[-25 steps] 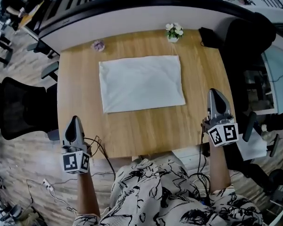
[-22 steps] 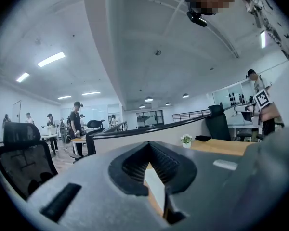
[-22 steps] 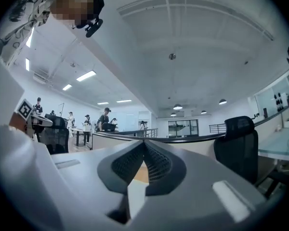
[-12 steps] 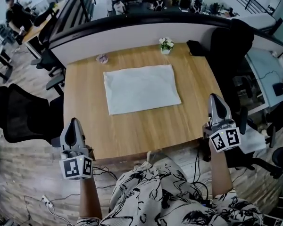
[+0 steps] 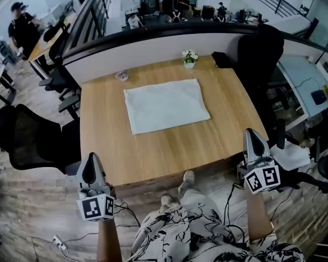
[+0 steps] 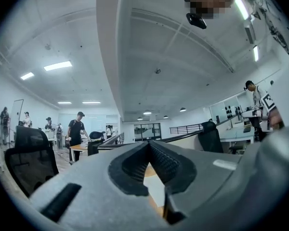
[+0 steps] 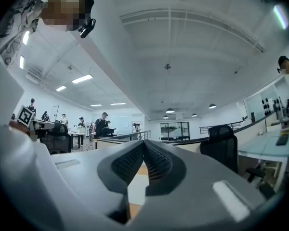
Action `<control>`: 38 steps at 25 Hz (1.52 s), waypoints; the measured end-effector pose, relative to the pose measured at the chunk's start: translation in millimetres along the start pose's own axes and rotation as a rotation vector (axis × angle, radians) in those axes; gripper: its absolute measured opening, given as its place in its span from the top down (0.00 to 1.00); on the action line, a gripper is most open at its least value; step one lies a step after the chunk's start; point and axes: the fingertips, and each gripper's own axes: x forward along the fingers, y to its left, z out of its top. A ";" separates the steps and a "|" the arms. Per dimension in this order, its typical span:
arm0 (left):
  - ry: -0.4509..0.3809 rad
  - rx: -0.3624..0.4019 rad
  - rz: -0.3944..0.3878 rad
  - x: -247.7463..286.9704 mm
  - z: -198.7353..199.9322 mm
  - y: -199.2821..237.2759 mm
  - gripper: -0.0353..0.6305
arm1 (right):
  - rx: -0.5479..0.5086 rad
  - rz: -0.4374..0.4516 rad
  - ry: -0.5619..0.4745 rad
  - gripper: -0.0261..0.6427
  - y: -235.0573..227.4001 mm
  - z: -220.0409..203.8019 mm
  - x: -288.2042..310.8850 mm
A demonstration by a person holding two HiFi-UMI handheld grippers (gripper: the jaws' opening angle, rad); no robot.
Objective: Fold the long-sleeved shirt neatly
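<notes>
The white long-sleeved shirt (image 5: pixel 166 105) lies folded into a flat rectangle on the far half of the wooden table (image 5: pixel 106 152). My left gripper (image 5: pixel 91 166) is off the table's near left corner, shut and empty, well short of the shirt. My right gripper (image 5: pixel 251 137) is beyond the table's near right edge, also shut with nothing in it. In the left gripper view the jaws (image 6: pixel 149 143) meet at the tips and point level across the room. The right gripper view shows its jaws (image 7: pixel 144 142) closed the same way, with a strip of table and shirt below.
A small white flower pot (image 5: pixel 189 57) and a small purple thing (image 5: pixel 121 76) stand at the table's far edge, beside a black object (image 5: pixel 222 60). Black office chairs (image 5: pixel 30 138) stand left, another (image 5: pixel 262 51) at far right. Cables (image 5: pixel 120 209) lie on the floor. People stand in the background.
Both grippers have drawn back from the table's near edge toward the person and risen. The head view has pulled away, so the table and shirt look smaller. The shirt has not moved.
</notes>
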 end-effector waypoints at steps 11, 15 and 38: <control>0.050 0.008 0.103 -34.5 -2.8 9.2 0.94 | -0.036 0.042 -0.015 0.95 4.7 15.5 -18.8; 0.049 0.004 0.138 -38.6 -5.8 13.4 0.94 | -0.044 0.048 0.004 0.95 -9.2 8.6 -20.7; 0.068 0.021 0.138 -14.0 -12.8 -20.9 0.94 | -0.037 0.038 0.021 0.95 -42.5 -4.9 -6.2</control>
